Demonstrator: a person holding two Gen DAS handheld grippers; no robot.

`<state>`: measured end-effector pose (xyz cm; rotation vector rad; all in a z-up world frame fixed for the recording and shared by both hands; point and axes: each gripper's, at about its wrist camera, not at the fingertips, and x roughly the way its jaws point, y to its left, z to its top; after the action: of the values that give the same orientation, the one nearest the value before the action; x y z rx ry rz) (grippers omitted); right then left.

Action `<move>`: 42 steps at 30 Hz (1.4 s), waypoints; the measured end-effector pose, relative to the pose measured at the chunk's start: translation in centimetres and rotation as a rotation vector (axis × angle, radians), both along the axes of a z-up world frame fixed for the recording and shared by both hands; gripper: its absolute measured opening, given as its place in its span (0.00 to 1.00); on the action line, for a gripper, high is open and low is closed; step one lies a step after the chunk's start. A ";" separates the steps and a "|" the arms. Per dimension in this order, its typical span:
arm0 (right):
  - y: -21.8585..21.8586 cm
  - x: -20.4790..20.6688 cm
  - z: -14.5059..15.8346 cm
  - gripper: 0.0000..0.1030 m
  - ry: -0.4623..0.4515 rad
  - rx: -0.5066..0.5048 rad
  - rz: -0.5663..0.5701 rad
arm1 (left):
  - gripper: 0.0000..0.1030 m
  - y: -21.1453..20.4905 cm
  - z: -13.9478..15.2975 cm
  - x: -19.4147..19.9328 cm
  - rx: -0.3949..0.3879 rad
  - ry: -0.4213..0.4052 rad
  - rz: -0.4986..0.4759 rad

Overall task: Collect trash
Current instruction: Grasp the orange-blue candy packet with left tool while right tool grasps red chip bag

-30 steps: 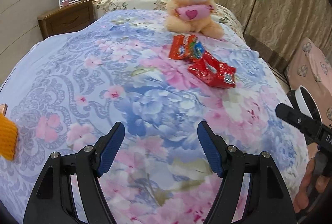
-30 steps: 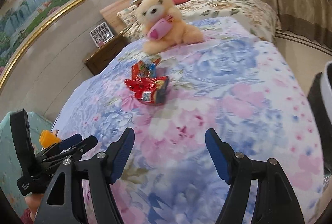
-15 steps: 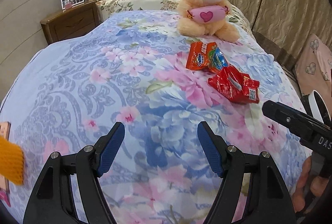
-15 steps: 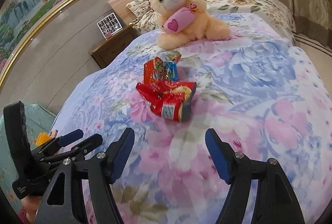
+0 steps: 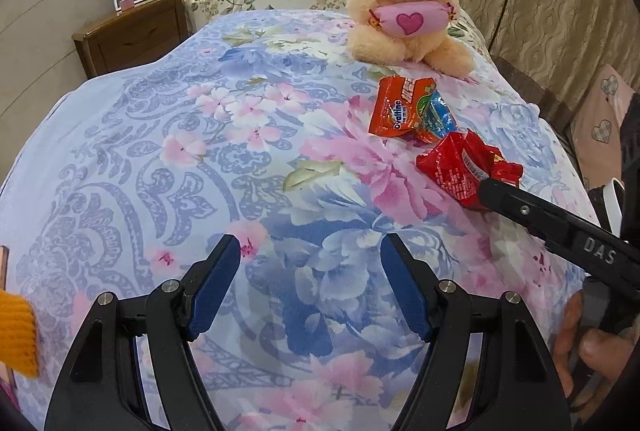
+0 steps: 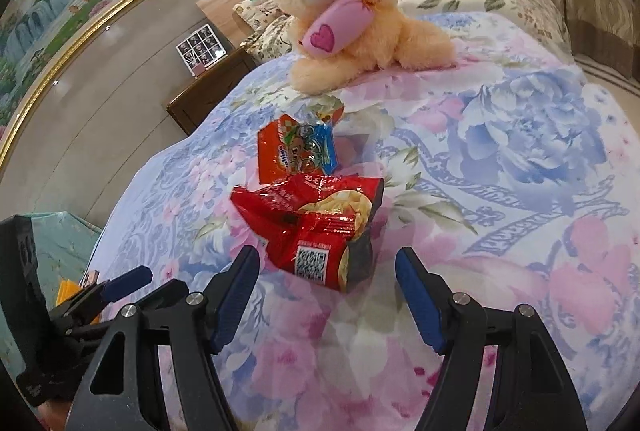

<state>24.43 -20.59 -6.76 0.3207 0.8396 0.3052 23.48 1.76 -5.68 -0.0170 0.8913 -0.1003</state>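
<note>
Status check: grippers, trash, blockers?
Left gripper open, empty. Right gripper open, nearly at red chip bag. Orange Ovaltine packet just behind it. Path clear.

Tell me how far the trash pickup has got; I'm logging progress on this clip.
Nothing looks collected yet. The red chip bag and the orange Ovaltine wrapper both lie on the floral bedspread. In hand: the right gripper, open, is lined up just short of the chip bag. The left gripper is open and empty over the bedspread. Left: grasp both wrappers and bin them.
</note>
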 end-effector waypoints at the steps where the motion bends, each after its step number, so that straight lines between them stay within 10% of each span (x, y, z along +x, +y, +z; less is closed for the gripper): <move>1: -0.1 0.1 -0.1 0.68 -0.003 0.009 -0.005 | 0.72 0.0 0.0 0.2 -0.001 0.001 -0.002; 8: -1.2 0.1 0.0 0.17 -0.010 0.063 -0.019 | 0.72 -1.4 0.3 2.1 -0.014 0.005 -0.034; 25: -7.8 -4.7 0.4 0.13 0.000 0.065 -0.066 | 0.74 -9.0 -0.7 11.4 -0.028 -0.001 -0.108; 29: -8.5 -5.6 0.4 0.12 -0.003 0.066 -0.072 | 0.27 -9.6 -0.8 11.9 -0.038 0.004 -0.146; 42: -10.7 -8.6 0.9 0.09 -0.002 0.056 -0.089 | 0.16 -12.7 0.3 3.6 -0.046 -0.002 -0.268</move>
<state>15.82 -31.27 -5.87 0.4088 0.8131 0.2468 27.11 -10.99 -5.37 0.0598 0.8857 -0.3711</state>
